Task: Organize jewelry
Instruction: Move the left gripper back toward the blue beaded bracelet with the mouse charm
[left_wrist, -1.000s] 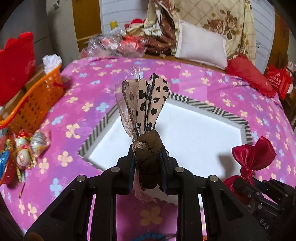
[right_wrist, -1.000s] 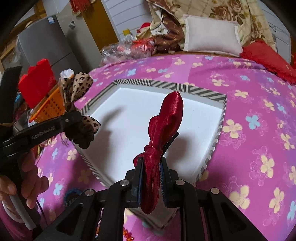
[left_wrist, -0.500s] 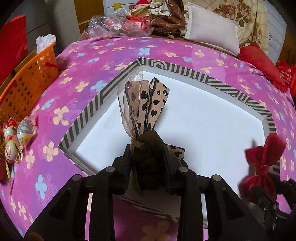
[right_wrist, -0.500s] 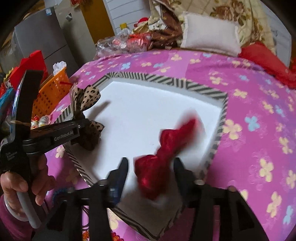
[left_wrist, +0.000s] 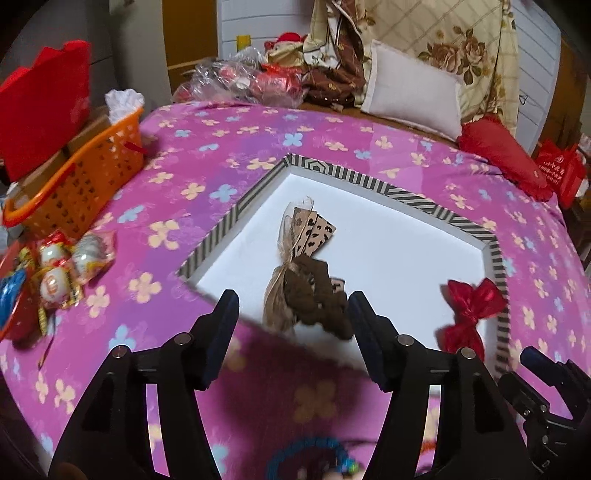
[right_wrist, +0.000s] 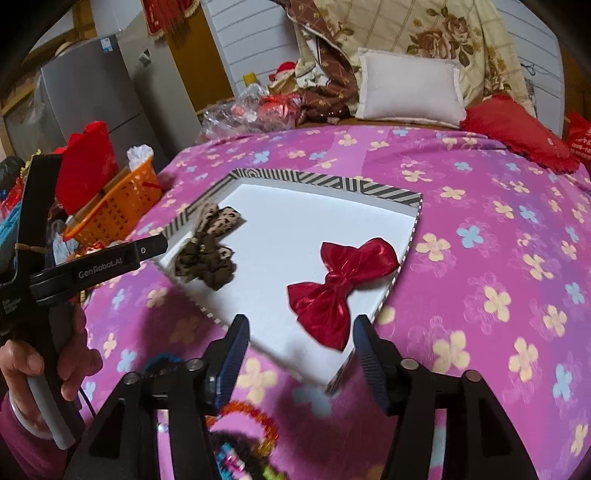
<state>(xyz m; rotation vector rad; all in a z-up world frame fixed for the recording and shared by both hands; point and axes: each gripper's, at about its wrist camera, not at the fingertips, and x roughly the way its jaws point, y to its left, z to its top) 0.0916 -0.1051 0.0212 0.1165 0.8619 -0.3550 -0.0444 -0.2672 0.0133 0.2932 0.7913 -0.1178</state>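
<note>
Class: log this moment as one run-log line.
left gripper: open | right gripper: open | leopard-print bow: in striped tray | red bow: in tray | next: fetch more

So the tray (right_wrist: 373, 192) sat on the bed (right_wrist: 498, 229), with the leopard bow (right_wrist: 207, 254) in its left part and the satin bow (right_wrist: 338, 288) to the right, well apart. A basket (left_wrist: 79, 184) stood off left, pillows (left_wrist: 410, 99) behind.

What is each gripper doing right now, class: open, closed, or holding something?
Left gripper: open, holding nothing; the leopard-print bow lies in the striped tray.
Right gripper: open, holding nothing; the red bow lies in the tray.
</note>
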